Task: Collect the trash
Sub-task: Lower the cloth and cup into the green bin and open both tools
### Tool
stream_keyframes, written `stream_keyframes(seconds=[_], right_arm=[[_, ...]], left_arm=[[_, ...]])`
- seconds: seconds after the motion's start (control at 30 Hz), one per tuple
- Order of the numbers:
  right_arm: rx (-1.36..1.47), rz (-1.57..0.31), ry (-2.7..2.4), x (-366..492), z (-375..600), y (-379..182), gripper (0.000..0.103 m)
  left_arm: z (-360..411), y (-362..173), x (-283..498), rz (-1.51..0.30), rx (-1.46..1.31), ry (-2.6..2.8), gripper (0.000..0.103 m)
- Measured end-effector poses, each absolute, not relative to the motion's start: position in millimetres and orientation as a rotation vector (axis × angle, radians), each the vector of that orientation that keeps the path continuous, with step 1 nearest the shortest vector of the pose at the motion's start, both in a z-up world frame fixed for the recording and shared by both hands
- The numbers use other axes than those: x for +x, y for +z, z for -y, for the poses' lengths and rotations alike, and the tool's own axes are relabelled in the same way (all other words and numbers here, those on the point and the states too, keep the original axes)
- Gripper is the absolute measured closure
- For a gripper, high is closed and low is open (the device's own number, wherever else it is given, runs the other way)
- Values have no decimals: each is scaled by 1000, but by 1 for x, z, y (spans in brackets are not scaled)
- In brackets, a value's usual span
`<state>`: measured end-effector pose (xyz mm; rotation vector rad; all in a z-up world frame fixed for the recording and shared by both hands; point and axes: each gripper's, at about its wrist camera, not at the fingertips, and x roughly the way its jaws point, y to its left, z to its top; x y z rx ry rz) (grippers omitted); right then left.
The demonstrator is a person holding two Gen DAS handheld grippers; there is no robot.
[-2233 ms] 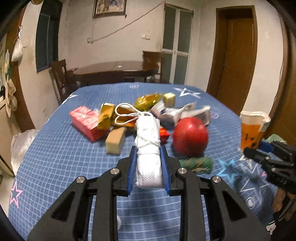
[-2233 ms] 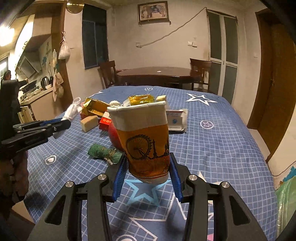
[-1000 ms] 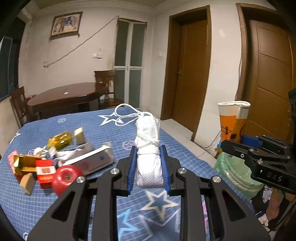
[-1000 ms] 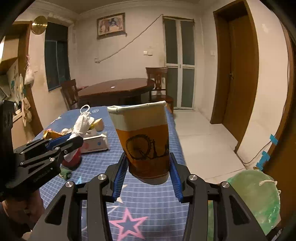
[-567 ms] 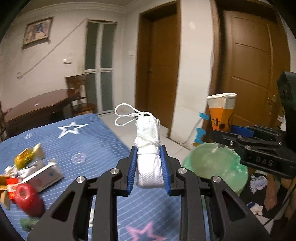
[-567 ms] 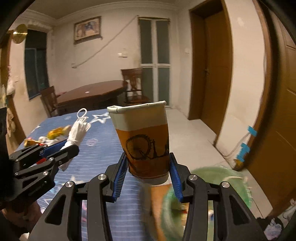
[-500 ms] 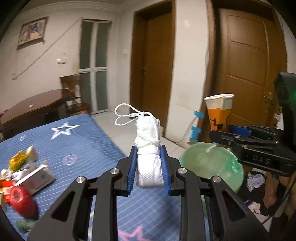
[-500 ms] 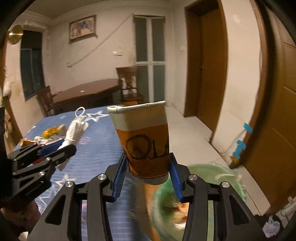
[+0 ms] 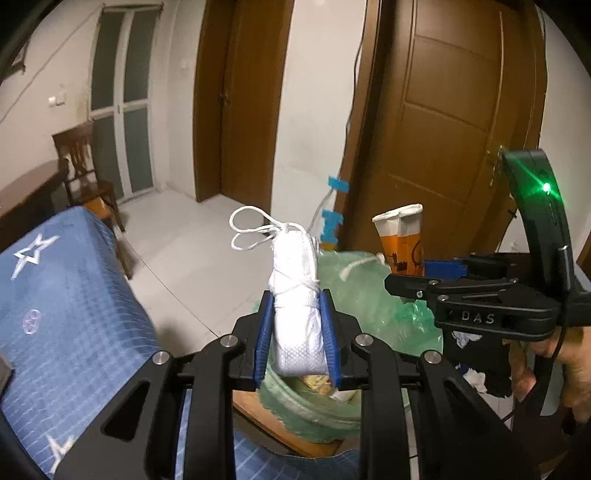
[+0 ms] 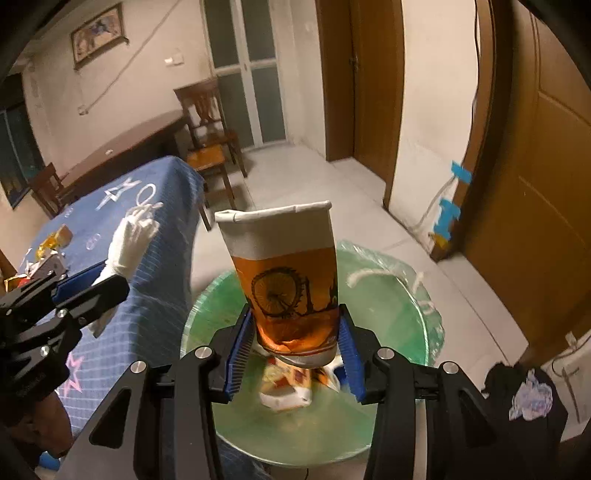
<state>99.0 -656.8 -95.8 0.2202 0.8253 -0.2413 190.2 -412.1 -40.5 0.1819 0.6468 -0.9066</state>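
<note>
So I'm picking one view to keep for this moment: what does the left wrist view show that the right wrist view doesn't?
Only the left wrist view shows the person's hand holding the right gripper.

Only the right wrist view shows the framed picture, the dark wooden table, and wrappers at the bottom of the bin.

Both show the rolled white face mask clamped in the left gripper, the orange paper cup, the green-lined trash bin and the blue star tablecloth.

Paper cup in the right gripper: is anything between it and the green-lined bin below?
Nothing: the right wrist view shows only open air between the paper cup and the bin, whose mouth gapes underneath with trash already inside.
</note>
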Motion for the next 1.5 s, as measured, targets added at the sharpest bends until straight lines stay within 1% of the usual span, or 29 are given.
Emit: stream_keyframes(seconds=[0.13,0.27,0.47,0.7,0.77,0.83,0.87,0.9,0.93,1.33,1.43,1.5], right_arm=[[241,-859,-256,106,670,-114,58],[254,-880,-260,115,660,-130,58],[272,-895,-264,119,660,-148,57],[279,-891,-263,121,659,-153,56],[286,-884,-265,120,658,-153,56],[302,-875,-270,117,661,-153,48],[309,-864,-277,116,662,-152,37],[312,-854,-284,114,662,-151,35],[315,-850,-285,112,662,-151,35],[314,-815,-285,94,656,-144,35],[299,-783,-270,85,645,-135,33],[290,-744,-252,75,632,-128,29]], left_arm=[[431,-60,200,-692,204,-925,79],[444,-74,204,-716,224,-926,79],[451,-76,208,-732,227,-920,79],[455,-71,202,-735,220,-917,78],[455,-71,200,-740,217,-913,72],[453,-69,201,-730,212,-897,42],[451,-68,201,-722,208,-887,36],[449,-67,202,-724,204,-878,28],[448,-68,203,-727,199,-870,27],[438,-64,194,-724,210,-864,27],[429,-59,188,-710,218,-864,27],[416,-52,182,-692,215,-865,27]])
